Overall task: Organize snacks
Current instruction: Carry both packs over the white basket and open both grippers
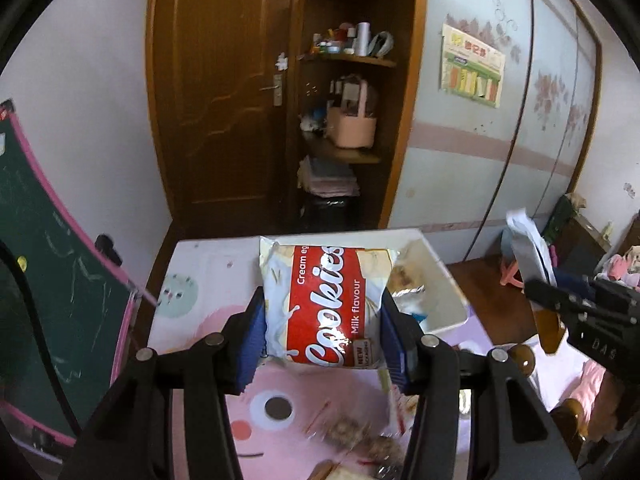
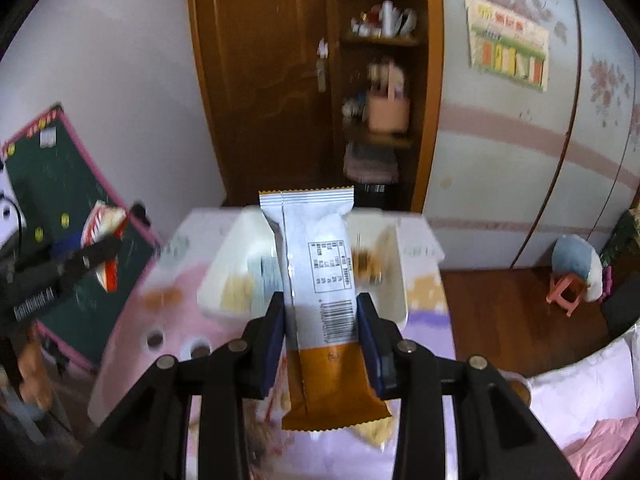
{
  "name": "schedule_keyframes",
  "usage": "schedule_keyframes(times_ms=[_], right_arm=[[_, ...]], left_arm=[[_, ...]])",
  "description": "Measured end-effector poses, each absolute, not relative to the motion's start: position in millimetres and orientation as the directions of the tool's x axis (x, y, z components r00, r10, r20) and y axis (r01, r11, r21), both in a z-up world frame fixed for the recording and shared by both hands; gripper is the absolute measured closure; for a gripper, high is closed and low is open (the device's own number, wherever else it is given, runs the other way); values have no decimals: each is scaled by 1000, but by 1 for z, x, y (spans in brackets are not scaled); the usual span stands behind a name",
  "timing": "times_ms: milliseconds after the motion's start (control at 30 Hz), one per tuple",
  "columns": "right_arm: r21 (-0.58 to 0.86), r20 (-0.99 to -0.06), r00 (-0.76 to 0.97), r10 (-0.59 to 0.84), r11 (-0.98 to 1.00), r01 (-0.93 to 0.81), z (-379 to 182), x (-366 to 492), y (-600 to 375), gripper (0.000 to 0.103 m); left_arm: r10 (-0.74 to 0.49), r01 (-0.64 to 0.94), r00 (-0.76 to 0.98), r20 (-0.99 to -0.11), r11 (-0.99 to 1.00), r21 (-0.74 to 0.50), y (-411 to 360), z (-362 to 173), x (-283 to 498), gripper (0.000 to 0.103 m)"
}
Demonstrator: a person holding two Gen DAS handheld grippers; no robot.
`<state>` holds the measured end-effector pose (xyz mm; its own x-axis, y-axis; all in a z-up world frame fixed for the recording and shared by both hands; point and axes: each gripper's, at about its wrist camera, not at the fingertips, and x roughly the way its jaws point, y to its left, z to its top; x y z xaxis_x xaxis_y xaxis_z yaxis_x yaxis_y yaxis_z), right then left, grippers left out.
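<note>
The left gripper (image 1: 323, 338) squeezes a red and white cookie bag (image 1: 328, 304) between its blue pads (image 1: 251, 340). The bag is up in the air above the pink cartoon table (image 1: 208, 320). A white bin (image 1: 444, 280) sits just behind the bag and has some snacks in it. More snack packs (image 1: 360, 438) lie on the table below the gripper, but they look blurry.

The right gripper (image 2: 322, 340) pinches a long white and orange snack bar (image 2: 320, 280) and holds it up over the same white bin (image 2: 400, 280). A green chalkboard (image 1: 60, 280) leans at the left of the table. A brown door (image 1: 224, 100) and shelves (image 1: 352, 60) stand behind the table.
</note>
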<state>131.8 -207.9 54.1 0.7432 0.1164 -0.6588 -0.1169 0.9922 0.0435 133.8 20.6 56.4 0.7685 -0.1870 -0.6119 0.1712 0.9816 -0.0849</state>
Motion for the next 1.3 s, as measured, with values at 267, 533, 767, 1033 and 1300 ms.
schedule_keyframes(times_ms=[267,533,767,1033,1300], right_arm=[[41,-573,811,113,993,-109,99,177,-192,67],[108,-588,802,107,993,-54,92,239,-199,66],[134,-682,721,124,990,-43,44,279,-200,66],[158,-755,640,142,987,-33,-4,305,-197,66],[171,-776,612,154,985,-31,-21,316,-193,66]], left_arm=[[-171,162,774,-609,984,-70,-8,71,186,53],[-149,129,753,-641,989,-78,-21,57,243,53],[-127,103,682,-720,992,-78,-26,12,291,53],[-104,94,622,-776,994,-58,-33,-34,323,53],[-107,100,612,-783,993,-58,-39,-50,333,53]])
